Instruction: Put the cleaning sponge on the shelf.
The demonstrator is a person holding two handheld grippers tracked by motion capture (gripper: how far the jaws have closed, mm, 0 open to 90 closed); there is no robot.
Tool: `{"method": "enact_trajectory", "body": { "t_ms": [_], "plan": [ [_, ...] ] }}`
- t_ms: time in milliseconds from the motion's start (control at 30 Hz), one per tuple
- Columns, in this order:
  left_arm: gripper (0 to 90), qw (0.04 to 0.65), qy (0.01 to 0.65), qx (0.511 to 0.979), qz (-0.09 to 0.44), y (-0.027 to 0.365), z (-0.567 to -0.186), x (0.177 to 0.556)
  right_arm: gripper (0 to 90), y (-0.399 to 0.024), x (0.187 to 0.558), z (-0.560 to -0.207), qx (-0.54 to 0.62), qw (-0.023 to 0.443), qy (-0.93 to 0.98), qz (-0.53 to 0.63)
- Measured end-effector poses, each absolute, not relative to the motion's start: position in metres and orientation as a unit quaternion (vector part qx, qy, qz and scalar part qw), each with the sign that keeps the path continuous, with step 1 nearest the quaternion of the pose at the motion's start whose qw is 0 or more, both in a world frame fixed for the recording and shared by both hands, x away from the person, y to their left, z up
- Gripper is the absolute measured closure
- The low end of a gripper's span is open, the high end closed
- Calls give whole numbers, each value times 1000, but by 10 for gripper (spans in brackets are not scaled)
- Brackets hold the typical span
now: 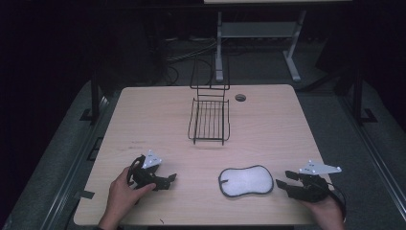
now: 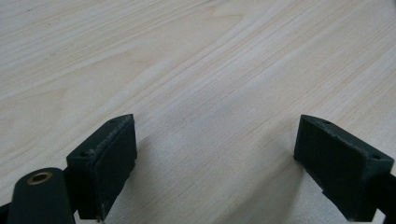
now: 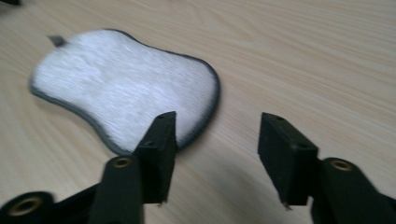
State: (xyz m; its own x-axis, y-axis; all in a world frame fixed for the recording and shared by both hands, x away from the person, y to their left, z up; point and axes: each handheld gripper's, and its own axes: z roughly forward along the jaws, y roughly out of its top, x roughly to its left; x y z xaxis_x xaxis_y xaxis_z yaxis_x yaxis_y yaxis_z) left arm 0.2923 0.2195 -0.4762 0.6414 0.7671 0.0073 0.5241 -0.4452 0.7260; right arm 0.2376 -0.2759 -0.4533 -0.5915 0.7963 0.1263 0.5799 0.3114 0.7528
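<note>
High view: grey-edged pad (image 1: pixel 246 180) lies flat on the table (image 1: pixel 268 124), well in front of the wire basket (image 1: pixel 209 120); left gripper (image 1: pixel 165 181) sits well left of the pad, right gripper (image 1: pixel 281 185) just right of it. Left gripper view: jaws spread wide over bare wood, holding nothing. Right gripper view: jaws released, the pad (image 3: pixel 126 86) just ahead, one tip over its edge. Risk: the pad is thin and flat, so a shallow pinch likely slides off or just pushes it away.
</note>
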Motion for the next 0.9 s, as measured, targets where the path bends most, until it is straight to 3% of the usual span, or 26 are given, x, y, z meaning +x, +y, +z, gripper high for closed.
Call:
{"method": "enact_trajectory", "body": {
  "t_ms": [33, 67, 133, 300, 400, 900],
  "plan": [
    [123, 357, 388, 833, 170, 220, -476, 292, 500, -276, 238, -453, 431, 136, 798, 398],
    [124, 356, 387, 833, 170, 220, -476, 292, 582, -272, 237, -451, 425, 127, 801, 403],
    [124, 357, 388, 833, 170, 219, -476, 292, 607, -270, 237, -450, 420, 123, 803, 404],
    [124, 357, 388, 833, 170, 220, -476, 292, 828, -259, 237, -445, 399, 109, 812, 411],
    [124, 357, 388, 833, 170, 220, -476, 292, 895, -252, 237, -444, 386, 97, 819, 413],
    [123, 357, 388, 833, 170, 219, -476, 292, 898, -205, 242, -443, 330, 58, 841, 425]
  ]
}}
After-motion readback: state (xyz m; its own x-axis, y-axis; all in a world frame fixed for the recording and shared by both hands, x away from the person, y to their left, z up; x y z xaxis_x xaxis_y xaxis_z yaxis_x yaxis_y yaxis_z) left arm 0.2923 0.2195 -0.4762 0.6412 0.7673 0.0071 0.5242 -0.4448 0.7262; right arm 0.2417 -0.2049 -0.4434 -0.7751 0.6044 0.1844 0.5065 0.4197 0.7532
